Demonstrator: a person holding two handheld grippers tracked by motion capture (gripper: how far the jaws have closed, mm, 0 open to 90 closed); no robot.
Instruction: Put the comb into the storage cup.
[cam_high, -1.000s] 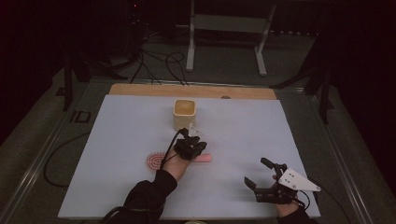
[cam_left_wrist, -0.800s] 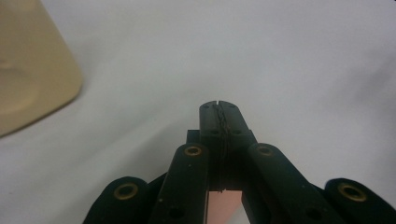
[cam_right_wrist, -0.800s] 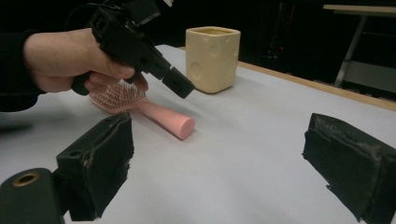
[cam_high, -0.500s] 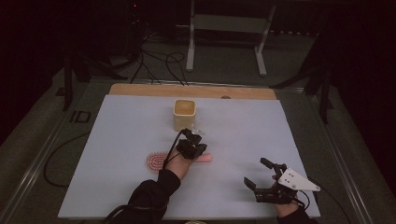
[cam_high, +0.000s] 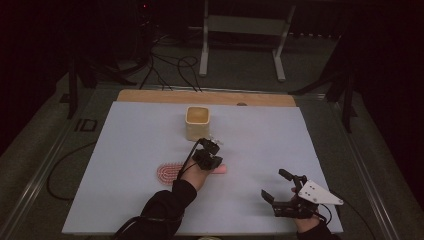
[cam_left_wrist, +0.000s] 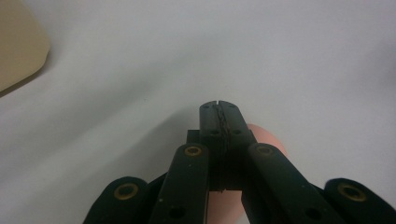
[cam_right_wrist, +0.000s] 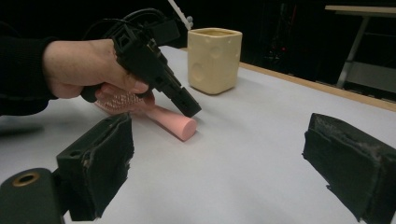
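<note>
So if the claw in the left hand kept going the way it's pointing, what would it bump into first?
Most likely the pink handle of the brush. The left claw, shut, slants down with its tip just above the handle's end. Slightly off, it would meet the white table; the depth is hard to judge.

**Pink hairbrush flat on table, left of centre**

The pink hairbrush (cam_high: 172, 173) lies on the pale table surface, near the front, with the cream cup standing well behind it. Its oval head, set with rows of fine bristles facing up, points toward the table's left; the smooth round handle (cam_right_wrist: 175, 123) runs to the right and ends in a blunt flat tip. The middle of the brush is hidden under a hand. The handle end also shows as a pink rounded form (cam_left_wrist: 266, 137).
</note>
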